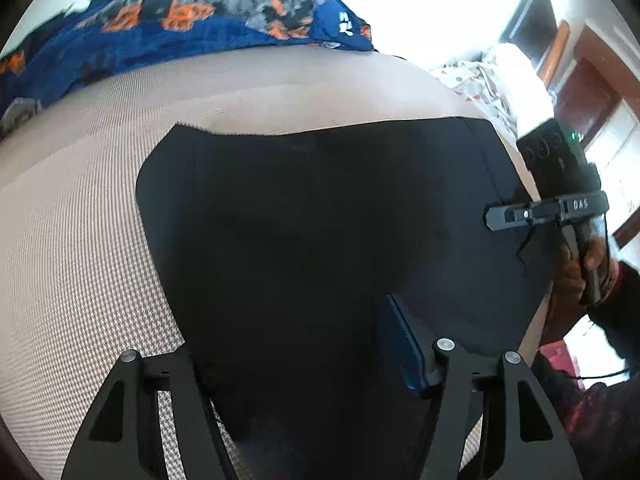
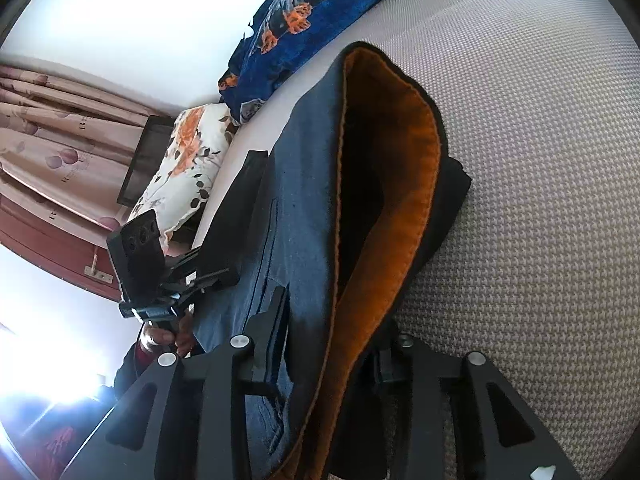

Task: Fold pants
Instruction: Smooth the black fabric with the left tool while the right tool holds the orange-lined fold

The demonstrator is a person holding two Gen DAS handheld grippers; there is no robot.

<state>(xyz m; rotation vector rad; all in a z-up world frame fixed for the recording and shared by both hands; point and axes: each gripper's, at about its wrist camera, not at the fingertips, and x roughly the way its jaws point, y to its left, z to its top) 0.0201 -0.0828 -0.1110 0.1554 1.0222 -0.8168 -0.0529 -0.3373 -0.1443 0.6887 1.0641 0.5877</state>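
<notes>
Navy cloth, matte and fairly heavy: the pants (image 1: 320, 220) lie flat on the bed (image 1: 80, 240), spread ahead of and beneath the left tongs (image 1: 296, 340).

**Tongs.** The left tongs stand apart, one blue-faced pad visible, dark cloth lying under the gap but not pinched. The right tongs (image 2: 328, 336) appear clamped on the waist edge. Several layers fill the space between the fingers, and the waistband gapes upward just ahead of them. I judge this a grip, though contact at the pads is partly hidden.

**Step in hand (judgement).** A fold appears laid and the left side free of it. To do this well:
- smooth the panel away from the left tongs before taking a new hold;
- pick the next edge at a seam or hem, where the layers are stiffest;
- keep the right tongs low, so the raised waist does not drag the flat part askew.

**Materials and shapes.**
- The orange lining (image 2: 404, 200) inside the waistband looks fleecy, with a stitched border. It adds bulk, so folds will likely spring open.
- The bed cover is a coarse beige houndstooth weave that should resist sliding.
- The far edge of the pants, beyond the left tongs, is straight with one notched corner.
- A plush blue blanket (image 1: 180, 32) with orange prints lies well beyond, clear of the work.
</notes>
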